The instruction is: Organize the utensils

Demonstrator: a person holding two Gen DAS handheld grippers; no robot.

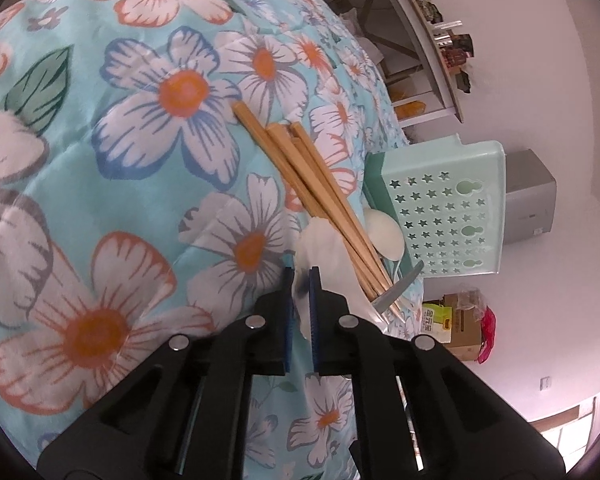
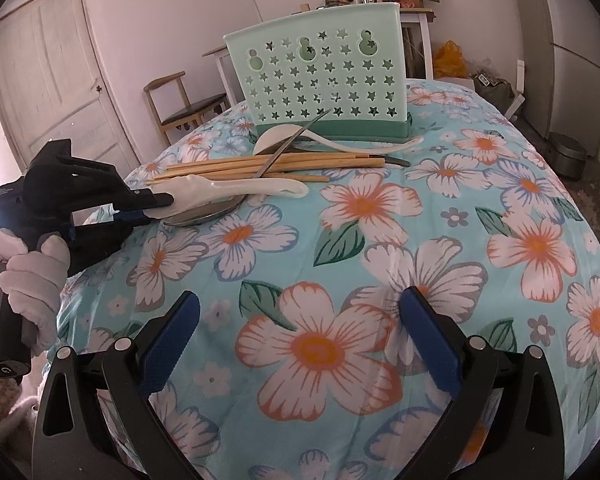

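Note:
In the left wrist view my left gripper point(image 1: 302, 276) is shut on a white ceramic spoon point(image 1: 320, 240). The right wrist view shows that gripper point(image 2: 160, 206) at the left in a gloved hand, with the same spoon point(image 2: 260, 188) lying across a metal spoon point(image 2: 204, 216). Several wooden chopsticks point(image 2: 260, 166) point(image 1: 300, 168) lie behind it, crossed by a slim metal utensil point(image 2: 288, 140). A second white spoon point(image 2: 276, 136) rests against the mint-green star-holed utensil holder point(image 2: 320, 80) point(image 1: 440, 208). My right gripper point(image 2: 302, 300) hangs open over the floral cloth point(image 2: 380, 220), holding nothing.
The flowered cloth covers a rounded table. Behind it are a wooden chair point(image 2: 184, 104), a white door point(image 2: 52, 72) and a cluttered side table point(image 2: 400, 0). A grey bin point(image 2: 568, 156) stands at the right, and a cardboard box point(image 1: 460, 328) sits on the floor.

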